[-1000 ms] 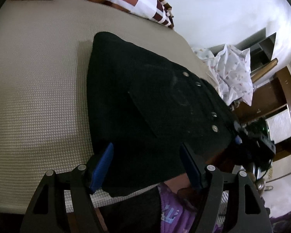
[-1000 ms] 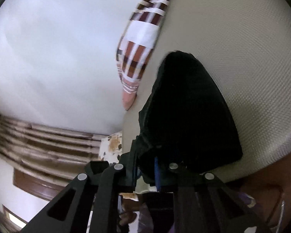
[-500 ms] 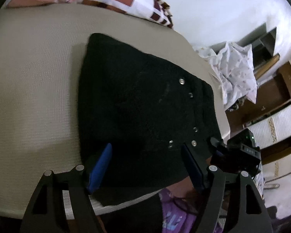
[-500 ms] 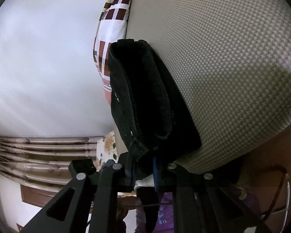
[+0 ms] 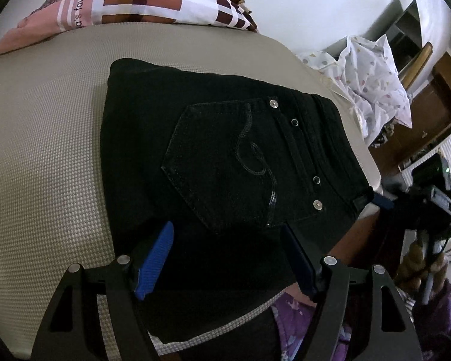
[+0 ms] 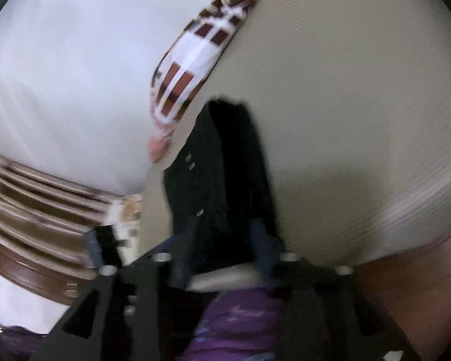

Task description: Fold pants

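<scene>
- Left gripper (image 5: 225, 258) is held open just above the near edge of the folded black pants (image 5: 213, 162)
- Right gripper (image 6: 222, 249) is seen opening, pants edge between unpressed pads
- Pants lie flat on the beige bed (image 5: 45, 150), long axis running away

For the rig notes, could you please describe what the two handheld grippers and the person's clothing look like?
The left gripper has black angular arms with triangular cut-outs, silver rivets and ribbed blue pads. The right gripper, blurred, shows the same black frame, silver rivets and blue pads. Below them shows the person's purple printed clothing.
</scene>
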